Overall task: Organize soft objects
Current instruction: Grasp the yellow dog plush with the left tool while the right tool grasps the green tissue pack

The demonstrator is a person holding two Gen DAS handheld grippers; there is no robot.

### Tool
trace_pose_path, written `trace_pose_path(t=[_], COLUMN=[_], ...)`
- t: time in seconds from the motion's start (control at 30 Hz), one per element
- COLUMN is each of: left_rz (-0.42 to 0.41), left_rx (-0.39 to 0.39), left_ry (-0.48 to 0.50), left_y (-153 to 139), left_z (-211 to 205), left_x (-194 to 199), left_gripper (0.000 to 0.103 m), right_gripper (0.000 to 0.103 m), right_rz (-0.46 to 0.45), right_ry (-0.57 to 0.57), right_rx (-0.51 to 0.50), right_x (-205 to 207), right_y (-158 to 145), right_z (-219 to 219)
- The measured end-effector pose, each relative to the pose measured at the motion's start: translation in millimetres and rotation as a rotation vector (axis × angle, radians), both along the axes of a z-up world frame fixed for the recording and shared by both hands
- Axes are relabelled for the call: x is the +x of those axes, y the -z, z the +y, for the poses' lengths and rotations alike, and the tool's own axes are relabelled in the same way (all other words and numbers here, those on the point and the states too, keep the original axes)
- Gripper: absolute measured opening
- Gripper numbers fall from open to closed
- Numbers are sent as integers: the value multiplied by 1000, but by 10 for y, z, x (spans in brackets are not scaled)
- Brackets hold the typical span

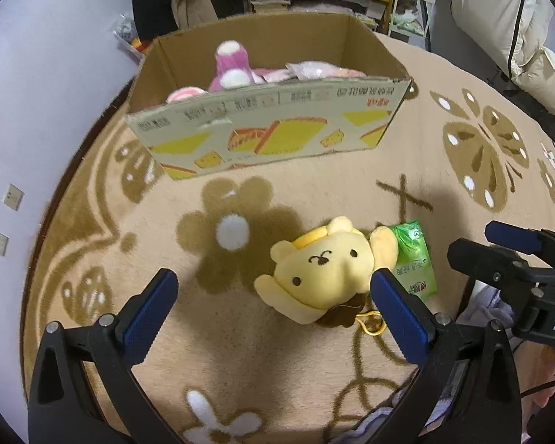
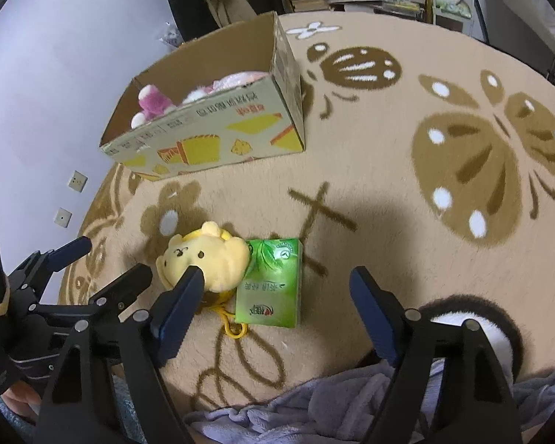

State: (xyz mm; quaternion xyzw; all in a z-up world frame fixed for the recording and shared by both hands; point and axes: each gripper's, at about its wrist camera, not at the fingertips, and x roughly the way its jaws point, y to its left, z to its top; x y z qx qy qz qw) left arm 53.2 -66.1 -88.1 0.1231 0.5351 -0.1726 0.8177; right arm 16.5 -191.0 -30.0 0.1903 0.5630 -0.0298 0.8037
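A yellow plush dog (image 1: 323, 268) lies on the beige carpet, touching a green tissue pack (image 1: 416, 259) on its right. My left gripper (image 1: 273, 296) is open and empty, just above the carpet, its right finger beside the plush. In the right wrist view the plush (image 2: 207, 259) and the tissue pack (image 2: 272, 283) lie ahead. My right gripper (image 2: 277, 296) is open and empty over the pack. An open cardboard box (image 1: 266, 129) farther back holds a pink plush (image 1: 231, 68) and other soft pink items.
The box also shows in the right wrist view (image 2: 211, 140), near the lilac wall (image 1: 48, 85). The round carpet (image 2: 444, 192) has brown flower and butterfly patterns. Grey fabric (image 2: 314, 410) lies at the near edge. Shelves and furniture stand beyond the carpet.
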Motion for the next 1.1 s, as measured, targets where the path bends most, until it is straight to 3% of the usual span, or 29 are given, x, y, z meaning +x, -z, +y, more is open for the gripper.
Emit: trace_pose_path(t=[0.27, 0.7, 0.97, 1.1], left_rz=[39, 119, 138, 194], left_rx=[8, 4, 14, -11], left_ry=[44, 69, 82, 108], left_y=[168, 399, 482, 581], left_z=[-169, -274, -334, -381], left_x=[23, 118, 139, 139], left_gripper=[103, 102, 103, 102], right_gripper=[79, 79, 79, 79], right_rz=[55, 146, 115, 137], right_ry=[41, 71, 106, 106], right_rx=[54, 103, 102, 104], right_x=[120, 290, 289, 281], right_y=[239, 609, 563, 611], right_z=[-48, -44, -112, -113])
